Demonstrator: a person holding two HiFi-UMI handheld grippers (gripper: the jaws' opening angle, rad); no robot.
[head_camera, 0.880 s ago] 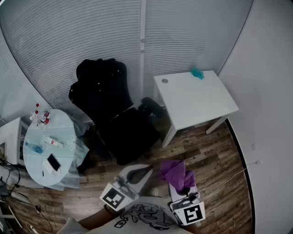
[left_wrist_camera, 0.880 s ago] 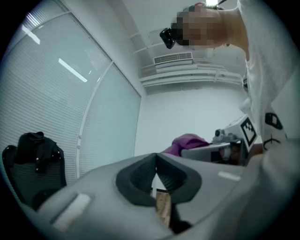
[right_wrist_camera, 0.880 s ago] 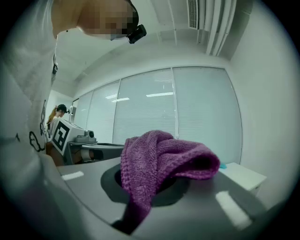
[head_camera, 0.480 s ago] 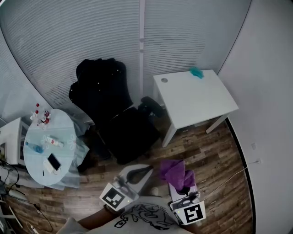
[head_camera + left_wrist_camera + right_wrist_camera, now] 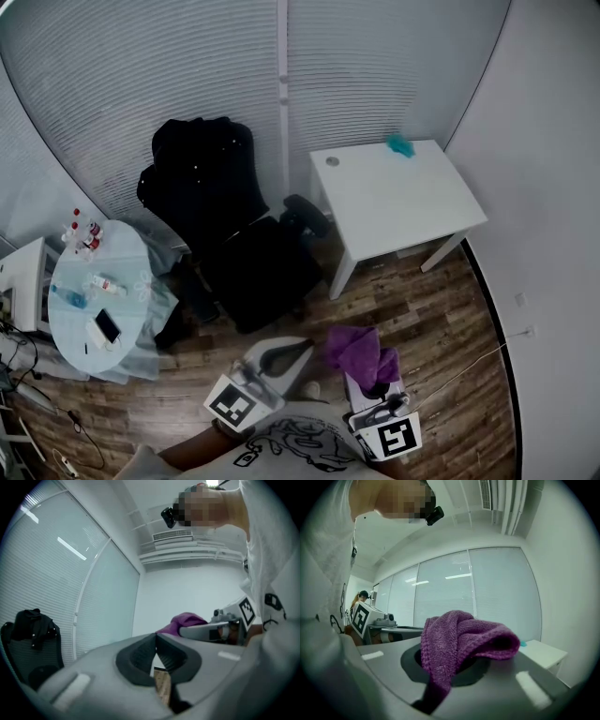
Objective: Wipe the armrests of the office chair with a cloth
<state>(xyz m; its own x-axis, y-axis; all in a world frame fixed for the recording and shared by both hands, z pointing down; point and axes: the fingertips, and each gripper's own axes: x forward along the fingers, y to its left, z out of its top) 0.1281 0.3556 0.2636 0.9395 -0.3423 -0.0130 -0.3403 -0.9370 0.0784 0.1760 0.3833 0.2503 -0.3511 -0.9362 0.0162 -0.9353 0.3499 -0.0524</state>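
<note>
Cloth (image 5: 465,633) — purple — pinched in right hand-held gripper (image 5: 451,666).

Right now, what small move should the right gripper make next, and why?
Probably carry the right gripper forward toward the armrest. Its fingers are shut on the cloth, but it is held near the person's body, apart from the chair, so wiping cannot begin yet.

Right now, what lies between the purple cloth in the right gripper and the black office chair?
Only bare brown wooden floor, as the head view shows. The purple knitted cloth in the right gripper is apart from the black office chair.
</note>
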